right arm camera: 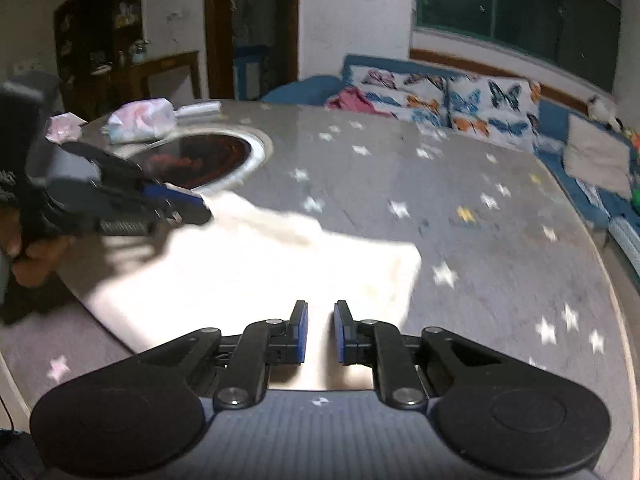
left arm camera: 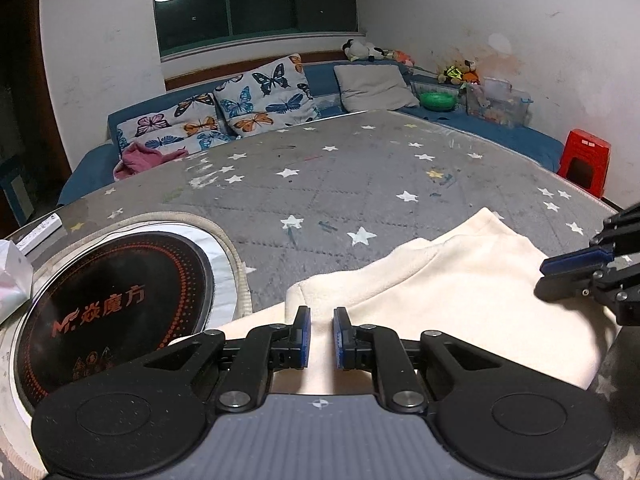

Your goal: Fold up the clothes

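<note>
A cream fleece garment [left arm camera: 460, 292] lies partly folded on the near edge of the round star-patterned table [left arm camera: 320, 184]. My left gripper [left arm camera: 322, 312] has its jaws nearly together, with a fold of the garment's near left part pinched between the pads. In the right wrist view, which is blurred, my right gripper [right arm camera: 321, 306] is likewise shut on the near edge of the garment [right arm camera: 260, 272]. The right gripper [left arm camera: 548, 276] shows at the right edge of the left wrist view. The left gripper [right arm camera: 196, 206] shows at the garment's far left corner, with a hand [right arm camera: 32, 256] behind it.
A black induction hob [left arm camera: 116, 300] is set into the table left of the garment. Tissue packs [right arm camera: 140, 120] lie beyond the hob. A blue sofa with butterfly cushions [left arm camera: 260, 96] runs behind the table. A red stool [left arm camera: 586, 160] stands at the right.
</note>
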`<control>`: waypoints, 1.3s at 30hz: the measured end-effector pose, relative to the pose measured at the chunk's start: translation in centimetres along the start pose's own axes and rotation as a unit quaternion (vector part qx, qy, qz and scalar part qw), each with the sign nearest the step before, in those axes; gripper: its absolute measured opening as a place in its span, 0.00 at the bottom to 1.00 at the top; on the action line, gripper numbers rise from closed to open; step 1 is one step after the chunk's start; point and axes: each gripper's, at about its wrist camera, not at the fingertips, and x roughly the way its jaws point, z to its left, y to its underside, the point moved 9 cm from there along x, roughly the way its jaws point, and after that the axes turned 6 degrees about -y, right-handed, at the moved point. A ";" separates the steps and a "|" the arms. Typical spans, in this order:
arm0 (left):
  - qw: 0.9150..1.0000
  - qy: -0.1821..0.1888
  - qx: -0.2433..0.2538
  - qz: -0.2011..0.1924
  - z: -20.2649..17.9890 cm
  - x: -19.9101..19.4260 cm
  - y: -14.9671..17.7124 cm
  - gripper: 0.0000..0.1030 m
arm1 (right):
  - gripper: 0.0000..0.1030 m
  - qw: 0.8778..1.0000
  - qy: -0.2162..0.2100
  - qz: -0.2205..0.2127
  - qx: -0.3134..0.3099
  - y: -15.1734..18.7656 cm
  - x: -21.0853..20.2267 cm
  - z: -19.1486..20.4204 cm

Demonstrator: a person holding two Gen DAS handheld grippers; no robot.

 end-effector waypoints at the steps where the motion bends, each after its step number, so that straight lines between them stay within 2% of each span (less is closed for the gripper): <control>1: 1.000 0.001 -0.001 -0.002 0.0 -0.3 0.0 0.13 | 0.14 1.000 -0.001 -0.004 0.013 0.1 -0.2 -0.3; 8: 0.999 0.022 -0.005 -0.029 -0.8 -4.7 0.5 0.14 | 0.14 0.999 0.002 -0.028 0.021 0.1 -1.9 -0.5; 17: 0.999 0.037 -0.011 -0.021 -2.4 -8.1 4.4 0.14 | 0.14 0.999 -0.022 -0.044 -0.015 1.1 -4.0 2.5; 22: 0.999 0.030 -0.027 -0.020 -2.0 -8.7 5.5 0.14 | 0.14 0.999 -0.033 -0.030 -0.031 2.0 -3.5 3.9; 28: 0.998 0.028 -0.047 -0.011 -0.8 -8.7 6.1 0.14 | 0.15 0.999 -0.037 -0.020 -0.014 2.5 -3.1 3.5; 39: 0.997 0.016 -0.071 -0.017 1.3 -7.6 4.2 0.15 | 0.15 0.999 -0.027 -0.027 -0.003 0.8 -3.0 2.2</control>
